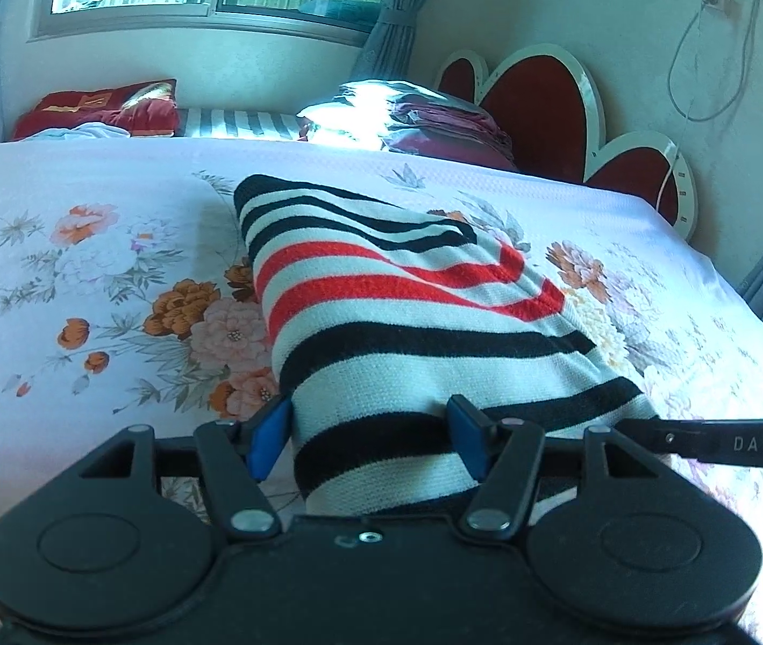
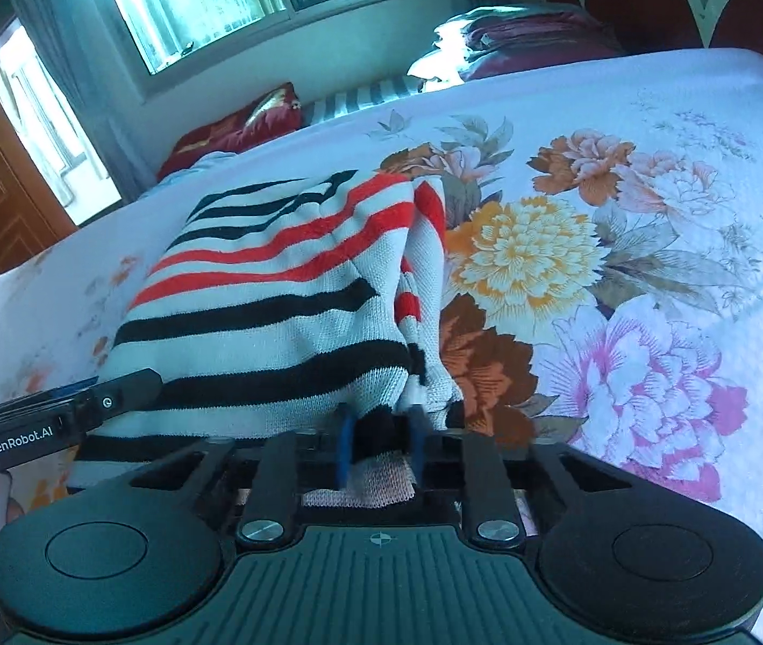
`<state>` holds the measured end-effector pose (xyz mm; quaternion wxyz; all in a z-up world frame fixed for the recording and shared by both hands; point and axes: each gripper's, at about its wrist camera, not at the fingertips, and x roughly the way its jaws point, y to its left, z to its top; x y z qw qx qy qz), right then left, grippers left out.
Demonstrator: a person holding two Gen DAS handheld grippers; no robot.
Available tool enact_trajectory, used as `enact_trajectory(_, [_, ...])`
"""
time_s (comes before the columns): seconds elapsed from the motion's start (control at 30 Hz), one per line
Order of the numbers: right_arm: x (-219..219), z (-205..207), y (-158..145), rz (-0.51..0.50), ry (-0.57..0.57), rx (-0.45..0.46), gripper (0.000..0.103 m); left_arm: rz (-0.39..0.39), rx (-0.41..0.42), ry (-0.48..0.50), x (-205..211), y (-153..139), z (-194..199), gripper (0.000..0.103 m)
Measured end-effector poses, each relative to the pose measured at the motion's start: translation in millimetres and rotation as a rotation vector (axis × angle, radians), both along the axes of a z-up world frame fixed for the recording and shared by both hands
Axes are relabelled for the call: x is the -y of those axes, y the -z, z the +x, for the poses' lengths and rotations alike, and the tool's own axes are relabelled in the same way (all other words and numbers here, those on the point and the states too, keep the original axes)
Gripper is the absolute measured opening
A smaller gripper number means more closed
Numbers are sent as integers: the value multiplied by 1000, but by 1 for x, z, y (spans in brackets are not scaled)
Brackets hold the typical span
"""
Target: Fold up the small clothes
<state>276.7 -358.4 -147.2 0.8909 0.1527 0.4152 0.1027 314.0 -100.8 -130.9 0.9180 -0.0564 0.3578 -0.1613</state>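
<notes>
— On the white bedspread printed with orange and pink flowers (image 1: pixel 112 279), we have the knitted garment striped in black, red and white (image 1: pixel 381 322) lying lengthwise away from us, its near hem raised off the bed at both grippers.

— And our grips? From the right wrist, the right gripper (image 2: pixel 381 446) looks clamped on the hem's right corner: the blue pads pinch a bunched black stripe with white knit spilling behind them.

— Agreed. The left gripper (image 1: pixel 376 443) is another matter. Its jaws stand apart with the hem running between them, and the left blue pad (image 1: pixel 268 441) sits just at the garment's edge. We judge it spread, not pinching; the cloth rests across it rather than being held.

— Then that is our risk. If we lift or carry the hem forward now, only the right corner comes with us, the left side slides off, and the fold goes skewed.

— The right side worries us too. A loose panel (image 2: pixel 424 269) hangs folded under along that edge, so pulling may drag it out or trap a crease inside the fold.

— And the knit is stretchy; a tug from one corner would distort the stripes rather than move the whole hem evenly.

— Both tools sit close together here, so they could knock each other.
</notes>
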Motion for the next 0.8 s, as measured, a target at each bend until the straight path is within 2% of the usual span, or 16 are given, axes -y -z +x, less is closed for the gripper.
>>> enact_trajectory(0.13, [-5,-8,-14,-133,-15,52,5,-2,3,19,6,0,0,62])
enact_trajectory(0.2, [-3,-4,1,-121,-14,-15,5,18,9,24,10,0,-1,62])
enact_trajectory(0.3, [0,-3,0,-82,-12,-16,6,25,-2,19,7,0,0,65])
enact_trajectory(0.37, [6,2,-9,-31,-3,-9,20,0,-31,9,0,-2,3,67])
enact_trajectory(0.43, [12,10,-21,2,19,31,53,-18,-49,-14,-7,-6,6,68])
enact_trajectory(0.6, [16,63,-28,48,47,40,53,-83,-20,-97,-23,-24,23,66])
enact_trajectory(0.8, [10,129,-4,121,68,-33,53,-111,-57,-186,-31,-20,73,66])
